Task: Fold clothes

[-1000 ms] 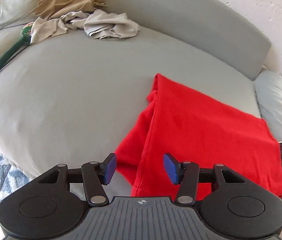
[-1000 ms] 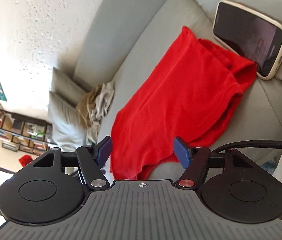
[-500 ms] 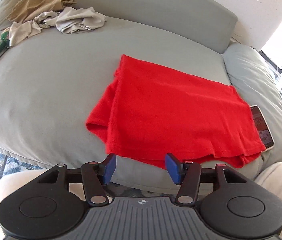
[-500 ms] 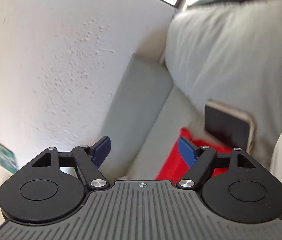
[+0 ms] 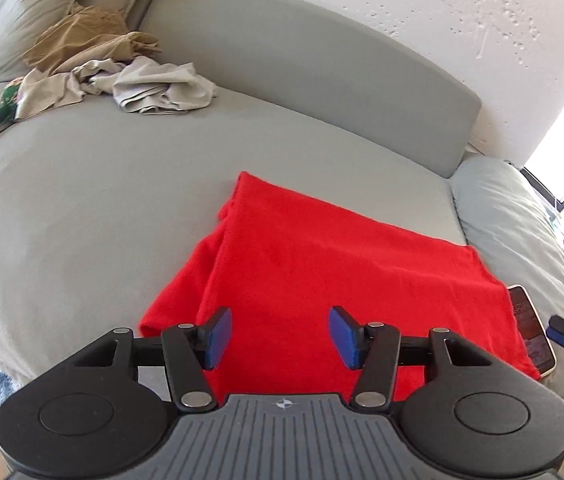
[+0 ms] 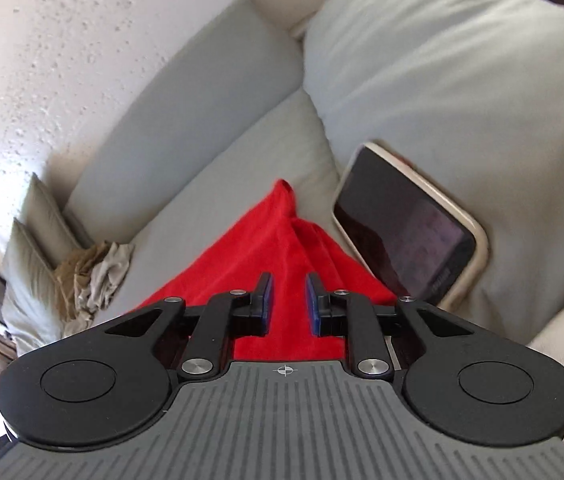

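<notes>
Folded red garment [image 5: 322, 264] flat on grey sofa seat [image 5: 94, 200], its right edge just beside phone [image 6: 406, 232] propped on cushion [image 6: 462, 80]. L gripper [image 5: 281, 337] above near hem, fingers wide apart, empty. R gripper [image 6: 288, 306] over garment's right end, fingers narrowed to small gap w/ red cloth seen between; grip on cloth: cannot tell. Crumpled beige/tan clothes [image 5: 122, 76] far left by pillows.
</notes>
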Demonstrator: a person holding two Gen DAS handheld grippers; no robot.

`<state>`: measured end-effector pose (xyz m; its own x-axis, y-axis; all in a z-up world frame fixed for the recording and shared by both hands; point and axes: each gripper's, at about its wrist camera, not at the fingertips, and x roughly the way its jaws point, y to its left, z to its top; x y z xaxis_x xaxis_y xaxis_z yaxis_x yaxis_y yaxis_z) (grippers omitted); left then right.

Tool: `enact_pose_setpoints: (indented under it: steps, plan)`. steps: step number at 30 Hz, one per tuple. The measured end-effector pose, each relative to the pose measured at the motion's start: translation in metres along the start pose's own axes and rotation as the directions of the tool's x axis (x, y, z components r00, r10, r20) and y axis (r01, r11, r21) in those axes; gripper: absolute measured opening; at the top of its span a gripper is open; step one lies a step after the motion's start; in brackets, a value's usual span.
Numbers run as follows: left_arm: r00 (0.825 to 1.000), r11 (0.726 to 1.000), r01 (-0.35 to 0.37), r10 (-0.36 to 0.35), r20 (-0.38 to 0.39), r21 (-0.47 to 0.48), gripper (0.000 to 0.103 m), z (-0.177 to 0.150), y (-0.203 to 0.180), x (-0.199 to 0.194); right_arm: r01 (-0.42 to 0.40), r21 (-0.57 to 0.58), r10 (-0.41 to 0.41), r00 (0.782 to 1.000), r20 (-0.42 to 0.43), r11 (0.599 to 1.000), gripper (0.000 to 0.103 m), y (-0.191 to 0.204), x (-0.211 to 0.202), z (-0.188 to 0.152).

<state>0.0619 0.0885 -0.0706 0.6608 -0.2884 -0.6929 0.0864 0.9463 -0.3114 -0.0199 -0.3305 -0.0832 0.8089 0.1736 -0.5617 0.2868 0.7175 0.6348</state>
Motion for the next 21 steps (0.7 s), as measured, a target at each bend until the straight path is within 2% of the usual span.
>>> enact_pose_setpoints:
  steps: [5,7,10,13,14,15,16,18,20,21]
  plan:
    - [1.000,0.998,0.015,-0.016,0.011,0.069,0.051,0.013,-0.030,0.044,-0.006,-0.140,0.018,0.997,0.080,0.990,0.023,0.035,0.016,0.008]
    - [0.999,0.996,0.021,-0.023,0.027,0.086,0.049,0.018,-0.043,0.066,0.006,-0.234,0.009,0.998,0.064,0.972,0.023,0.057,0.042,0.000]
    - [0.997,0.985,-0.005,-0.007,0.071,0.171,0.045,0.015,-0.059,0.096,0.057,-0.451,-0.040,0.998,0.046,0.891,0.023,0.089,0.080,-0.022]
    - [0.992,0.953,-0.119,0.103,0.071,0.280,0.037,0.002,-0.058,0.123,0.147,-0.636,-0.135,0.989,0.067,0.758,0.021,0.101,0.110,-0.044]
    - [0.990,0.944,-0.139,0.121,0.077,0.300,0.038,-0.002,-0.056,0.127,0.199,-0.667,-0.186,0.978,0.092,0.718,0.017,0.096,0.116,-0.048]
    - [0.990,0.947,-0.130,0.108,0.089,0.294,0.038,-0.005,-0.050,0.122,0.247,-0.667,-0.221,0.967,0.125,0.703,0.007,0.088,0.117,-0.048]
    - [0.990,0.947,-0.130,0.106,0.097,0.293,0.038,-0.006,-0.046,0.117,0.274,-0.642,-0.238,0.960,0.144,0.716,0.000,0.083,0.113,-0.042]
    - [0.985,0.940,-0.164,0.141,0.096,0.299,0.038,-0.005,-0.042,0.104,0.326,-0.590,-0.274,0.945,0.180,0.739,0.000,0.073,0.103,-0.029]
    - [0.988,0.959,-0.147,0.134,0.071,0.242,0.036,0.004,-0.037,0.090,0.376,-0.534,-0.310,0.927,0.213,0.757,0.000,0.063,0.094,-0.016]
    - [0.991,0.970,-0.132,0.124,0.056,0.204,0.036,0.010,-0.034,0.083,0.396,-0.502,-0.326,0.918,0.225,0.769,0.006,0.058,0.089,-0.009]
